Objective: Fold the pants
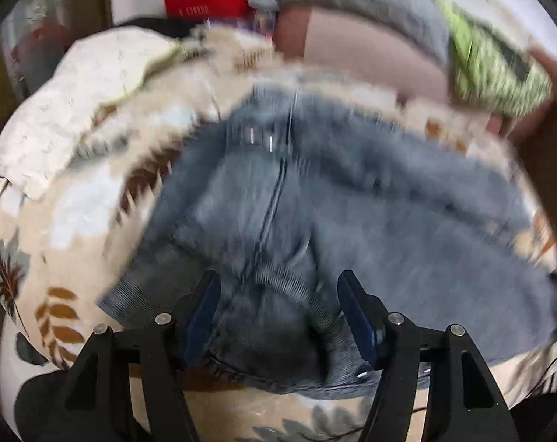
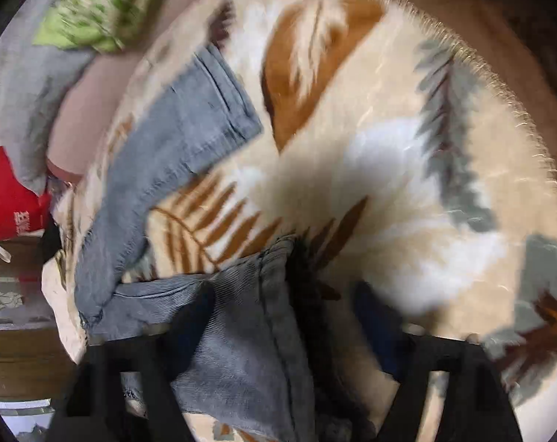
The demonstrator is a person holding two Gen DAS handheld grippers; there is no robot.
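Both blue-padded fingers of the left gripper (image 1: 278, 316) stand apart over the jeans (image 1: 315, 213) at frame centre; the right gripper (image 2: 286, 331) (blurred) straddles denim, grip unclear. Folding seems barely begun: legs sprawl across the leaf-print blanket (image 2: 389, 147).

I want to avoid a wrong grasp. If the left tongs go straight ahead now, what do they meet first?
Most likely the blue jeans: the left tongs stand open with denim bunched between the fingers and stretching ahead. The picture is blurred, so depth is uncertain.
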